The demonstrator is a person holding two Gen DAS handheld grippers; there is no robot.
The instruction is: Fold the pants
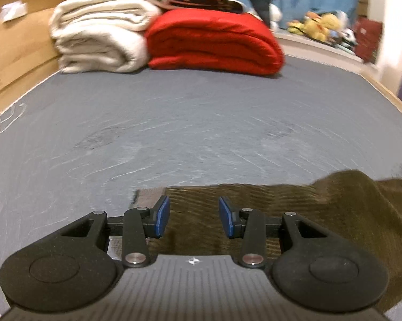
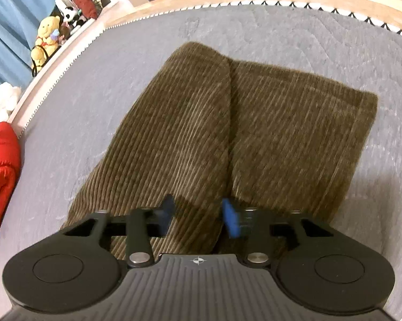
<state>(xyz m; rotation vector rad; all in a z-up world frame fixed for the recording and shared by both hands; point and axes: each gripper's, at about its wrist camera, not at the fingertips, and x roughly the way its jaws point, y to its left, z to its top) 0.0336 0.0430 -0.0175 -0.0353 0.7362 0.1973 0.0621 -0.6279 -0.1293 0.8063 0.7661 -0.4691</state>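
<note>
Olive-brown corduroy pants (image 2: 201, 120) lie on the grey mattress (image 2: 67, 120), the two legs side by side with a seam line between them. My right gripper (image 2: 198, 216) hovers low over their near part, its blue pads (image 2: 230, 220) apart and straddling the seam, with no fabric pinched that I can see. In the left wrist view a flat edge of the pants (image 1: 361, 208) runs under my left gripper (image 1: 194, 216) and bunches up to the right. That gripper's blue pads (image 1: 162, 216) stand apart with nothing held between them.
A folded cream blanket (image 1: 99, 32) and a folded red blanket (image 1: 214, 40) are stacked at the far end of the mattress (image 1: 201, 120). A wooden bed frame (image 1: 14, 53) borders it. Stuffed toys (image 1: 318, 24) sit on a ledge by blue curtains.
</note>
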